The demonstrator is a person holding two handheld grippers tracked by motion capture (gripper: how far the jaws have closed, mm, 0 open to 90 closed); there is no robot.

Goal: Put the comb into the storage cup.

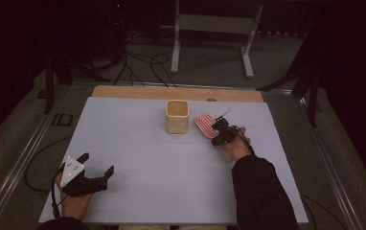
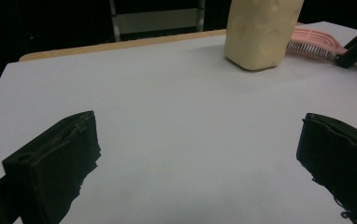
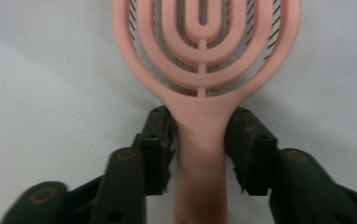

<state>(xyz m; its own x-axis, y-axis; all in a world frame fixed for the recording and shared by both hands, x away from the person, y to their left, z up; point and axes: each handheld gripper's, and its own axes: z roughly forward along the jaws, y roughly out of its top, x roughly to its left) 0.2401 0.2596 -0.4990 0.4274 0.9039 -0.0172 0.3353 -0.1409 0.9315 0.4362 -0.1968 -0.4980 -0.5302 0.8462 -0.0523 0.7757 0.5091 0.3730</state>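
Pink hairbrush (image 3: 200, 70), flat, head away from right gripper (image 3: 200, 140)

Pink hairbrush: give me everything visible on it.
The pink hairbrush is a vented paddle type that looks like plastic: an oval head of nested U-shaped ribs joined by a central spine, dark bristles showing through the gaps, and a plain handle tapering from the head. It lies flat on the white table, bristles down, just right of the cream cup without touching it. The right hand-held gripper straddles the handle's neck, a jaw against each side.
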